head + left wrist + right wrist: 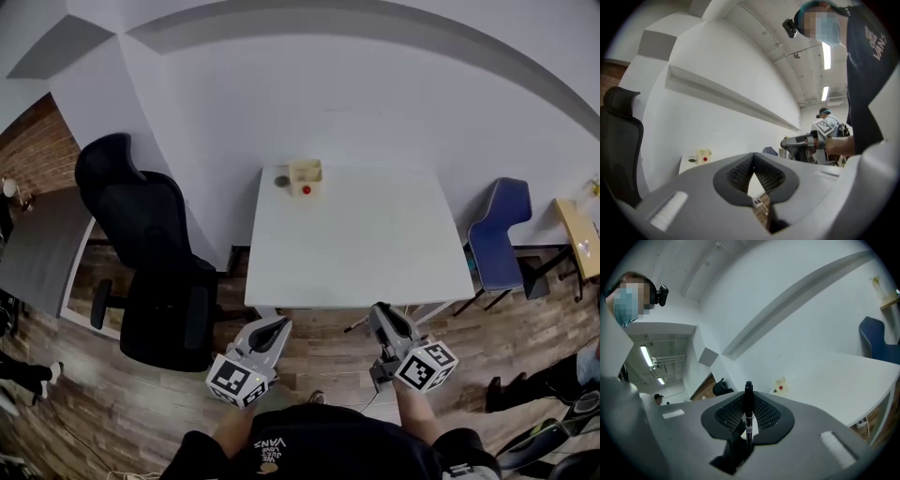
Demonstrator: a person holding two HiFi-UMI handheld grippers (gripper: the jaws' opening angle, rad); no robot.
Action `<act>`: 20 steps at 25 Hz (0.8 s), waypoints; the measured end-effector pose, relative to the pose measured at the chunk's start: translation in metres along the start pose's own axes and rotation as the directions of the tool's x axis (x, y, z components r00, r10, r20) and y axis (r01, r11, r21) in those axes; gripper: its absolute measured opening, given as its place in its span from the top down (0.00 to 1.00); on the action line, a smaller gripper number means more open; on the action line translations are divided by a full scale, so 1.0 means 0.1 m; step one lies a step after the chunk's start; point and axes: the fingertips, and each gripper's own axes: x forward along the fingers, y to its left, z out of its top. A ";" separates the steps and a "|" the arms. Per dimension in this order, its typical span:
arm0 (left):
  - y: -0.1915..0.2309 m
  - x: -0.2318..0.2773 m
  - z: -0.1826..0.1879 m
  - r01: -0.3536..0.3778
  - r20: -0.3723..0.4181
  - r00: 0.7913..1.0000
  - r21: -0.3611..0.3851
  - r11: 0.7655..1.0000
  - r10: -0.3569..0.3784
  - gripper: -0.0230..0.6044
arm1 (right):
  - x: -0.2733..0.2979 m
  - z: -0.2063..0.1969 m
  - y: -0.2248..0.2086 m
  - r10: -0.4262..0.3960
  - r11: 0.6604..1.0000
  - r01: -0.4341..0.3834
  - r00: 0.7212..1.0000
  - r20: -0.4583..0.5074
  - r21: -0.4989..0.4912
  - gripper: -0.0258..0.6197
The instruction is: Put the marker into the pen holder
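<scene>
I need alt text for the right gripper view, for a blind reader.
The right tool grips a black marker between its jaws. Beyond it, a white table carries a small cream pen holder at its far end.

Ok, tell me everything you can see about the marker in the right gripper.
The marker is a slim black pen, plastic by the look of it, with a narrower black end at the top and a pale printed label on the lower barrel. It stands upright between the jaws of the right gripper, whose ribbed black pads clamp it around mid-length. Its top pokes above the pads and its lower end drops into the gap below them. Nothing else touches it.
</scene>
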 end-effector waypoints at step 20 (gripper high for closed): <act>1.00 0.79 0.17 0.079 -0.007 0.997 -0.012 0.997 -0.079 0.88 | 1.05 0.37 -0.35 -0.084 0.996 0.083 0.995 0.050 0.008 0.88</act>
